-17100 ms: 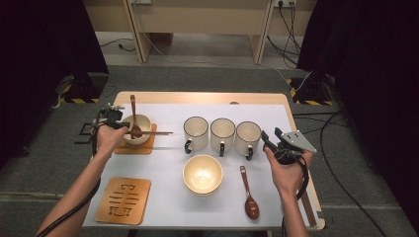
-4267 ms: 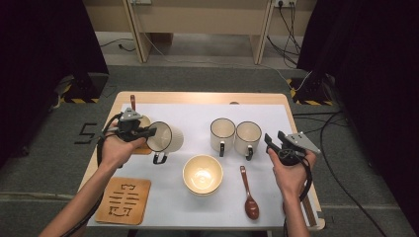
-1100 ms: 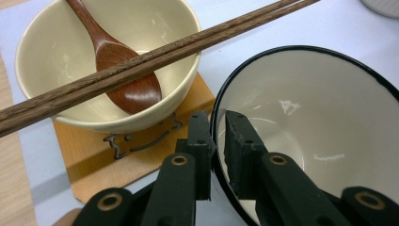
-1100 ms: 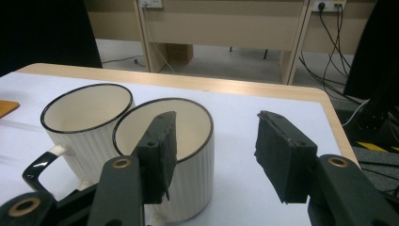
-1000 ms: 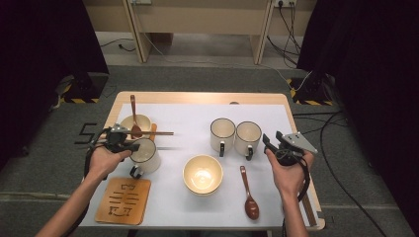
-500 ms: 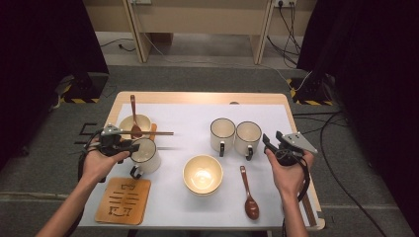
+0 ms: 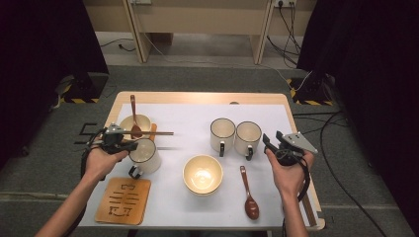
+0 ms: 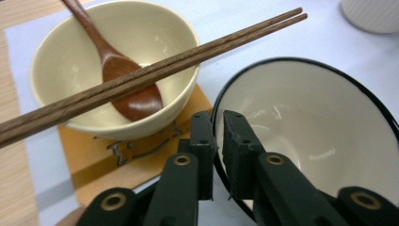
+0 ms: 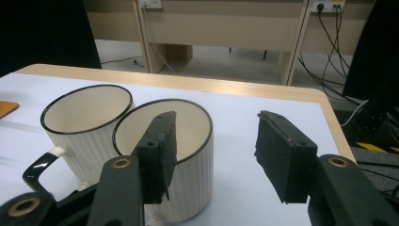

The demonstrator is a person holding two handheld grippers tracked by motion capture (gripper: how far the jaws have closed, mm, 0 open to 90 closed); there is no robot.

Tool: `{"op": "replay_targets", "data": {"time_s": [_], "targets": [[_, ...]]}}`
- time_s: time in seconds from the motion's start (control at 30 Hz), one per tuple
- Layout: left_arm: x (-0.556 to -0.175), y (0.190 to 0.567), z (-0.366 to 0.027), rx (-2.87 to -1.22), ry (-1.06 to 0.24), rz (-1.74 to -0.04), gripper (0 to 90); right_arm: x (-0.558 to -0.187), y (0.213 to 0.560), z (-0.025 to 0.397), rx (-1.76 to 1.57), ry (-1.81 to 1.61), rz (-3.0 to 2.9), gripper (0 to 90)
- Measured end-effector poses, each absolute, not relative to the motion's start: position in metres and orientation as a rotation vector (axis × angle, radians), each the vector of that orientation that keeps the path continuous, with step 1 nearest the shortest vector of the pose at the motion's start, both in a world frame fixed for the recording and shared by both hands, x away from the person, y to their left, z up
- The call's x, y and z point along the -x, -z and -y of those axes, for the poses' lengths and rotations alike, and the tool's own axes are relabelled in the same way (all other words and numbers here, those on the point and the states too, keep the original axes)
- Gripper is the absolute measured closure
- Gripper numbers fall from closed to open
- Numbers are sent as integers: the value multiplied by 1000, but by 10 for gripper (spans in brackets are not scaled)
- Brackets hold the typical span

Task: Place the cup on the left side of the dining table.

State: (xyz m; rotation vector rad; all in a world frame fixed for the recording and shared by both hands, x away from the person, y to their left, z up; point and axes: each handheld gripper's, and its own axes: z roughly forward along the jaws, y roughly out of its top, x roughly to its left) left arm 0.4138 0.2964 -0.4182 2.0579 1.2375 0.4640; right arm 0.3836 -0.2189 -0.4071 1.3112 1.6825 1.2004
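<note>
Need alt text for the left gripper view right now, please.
The left gripper is shut on the black rim of a white mug. Behind it, a cream bowl on an orange coaster holds a wooden spoon, chopsticks across its rim.

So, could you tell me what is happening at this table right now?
A person works with a gripper in each hand. The left gripper is clamped on the rim of a white mug, near the bowl with a spoon and chopsticks. An empty wooden coaster lies just in front of it. The right gripper waits open beside two more mugs. Another bowl and spoon sit at the middle.
</note>
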Motion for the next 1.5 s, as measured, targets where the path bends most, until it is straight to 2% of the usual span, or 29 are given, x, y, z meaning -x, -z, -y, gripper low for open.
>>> {"op": "replay_targets", "data": {"time_s": [0.1,0.33,0.47,0.67,1.5], "targets": [[-417,416,-291,-2108,-479,-1223,821,-383,406,219,-1311,-1199,-1683,485],[-417,417,-293,-2082,-464,-1239,810,-383,406,220,-1308,-1204,-1679,485],[-411,408,-295,-2020,-500,-1242,651,-383,406,219,-1309,-1206,-1675,485],[-394,396,-301,-1961,-504,-1242,565,-383,406,219,-1308,-1203,-1683,485],[-335,410,-306,-1928,-410,-1210,529,-383,407,216,-1304,-1199,-1693,484]]}}
